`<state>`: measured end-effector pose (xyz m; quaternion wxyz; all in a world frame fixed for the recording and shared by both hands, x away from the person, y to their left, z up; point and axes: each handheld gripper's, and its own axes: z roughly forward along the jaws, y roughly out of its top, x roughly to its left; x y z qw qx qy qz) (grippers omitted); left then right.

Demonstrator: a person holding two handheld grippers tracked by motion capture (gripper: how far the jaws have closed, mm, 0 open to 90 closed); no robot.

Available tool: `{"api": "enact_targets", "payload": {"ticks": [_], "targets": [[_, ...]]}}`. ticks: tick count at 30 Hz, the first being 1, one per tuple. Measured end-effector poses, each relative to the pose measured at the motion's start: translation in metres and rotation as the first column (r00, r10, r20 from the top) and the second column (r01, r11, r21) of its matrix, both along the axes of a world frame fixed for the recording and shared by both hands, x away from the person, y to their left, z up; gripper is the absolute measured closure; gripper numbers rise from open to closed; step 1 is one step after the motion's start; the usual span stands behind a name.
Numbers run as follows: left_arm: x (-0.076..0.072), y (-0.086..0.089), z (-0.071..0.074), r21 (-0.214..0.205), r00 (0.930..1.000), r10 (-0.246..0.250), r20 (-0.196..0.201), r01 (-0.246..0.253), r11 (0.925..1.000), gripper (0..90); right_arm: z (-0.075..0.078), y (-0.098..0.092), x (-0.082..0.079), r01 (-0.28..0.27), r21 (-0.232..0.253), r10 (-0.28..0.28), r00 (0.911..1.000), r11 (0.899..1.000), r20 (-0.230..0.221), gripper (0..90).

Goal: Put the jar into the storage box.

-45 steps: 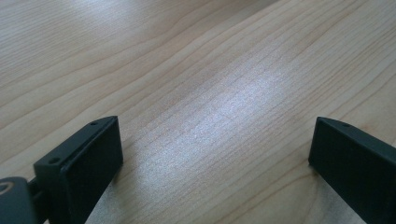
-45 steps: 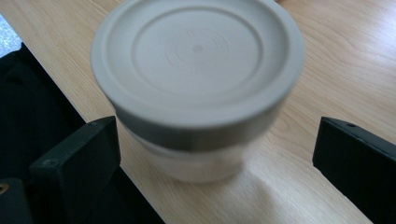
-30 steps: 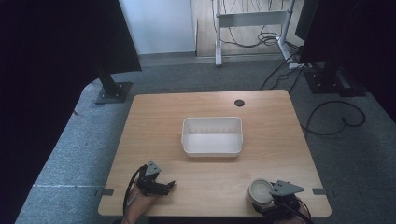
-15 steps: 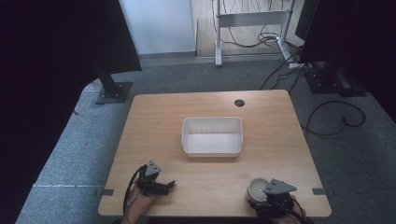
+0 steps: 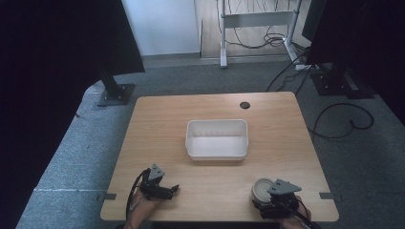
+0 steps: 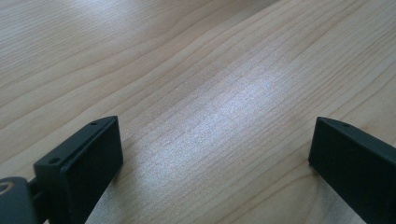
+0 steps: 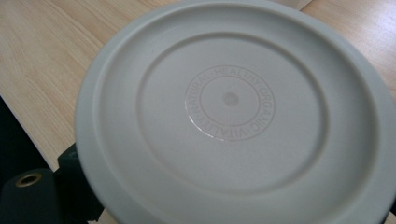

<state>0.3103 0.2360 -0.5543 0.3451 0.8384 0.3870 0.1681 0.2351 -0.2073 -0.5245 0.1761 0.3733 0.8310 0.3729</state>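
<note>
A round off-white lid (image 7: 229, 100) with embossed ring lettering lies flat between the jaws of my right gripper (image 7: 229, 205), which is shut on it across its width. From above, the lid (image 5: 260, 189) sits at the table's front right edge in front of the right gripper (image 5: 268, 196). My left gripper (image 5: 168, 191) rests low at the front left. Its jaws (image 6: 215, 154) stand wide open over bare wood with nothing between them.
An empty white rectangular tub (image 5: 217, 151) stands in the middle of the wooden table (image 5: 157, 124). A dark cable hole (image 5: 245, 105) is near the far edge. Black stands and cables lie on the floor beyond.
My right gripper and the lid have shifted slightly left along the front edge. The left gripper has stayed in place.
</note>
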Motion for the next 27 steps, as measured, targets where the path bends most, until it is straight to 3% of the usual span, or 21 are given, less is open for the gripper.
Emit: {"api": "enact_targets", "payload": {"ticks": [27], "targets": [[0.000,0.000,0.000,0.000,1.0000,0.000,0.000,0.000,1.0000,2.6,0.011,0.020,0.023,-0.029,0.012,0.029,0.9996,1.000,0.004,9.5]]}}
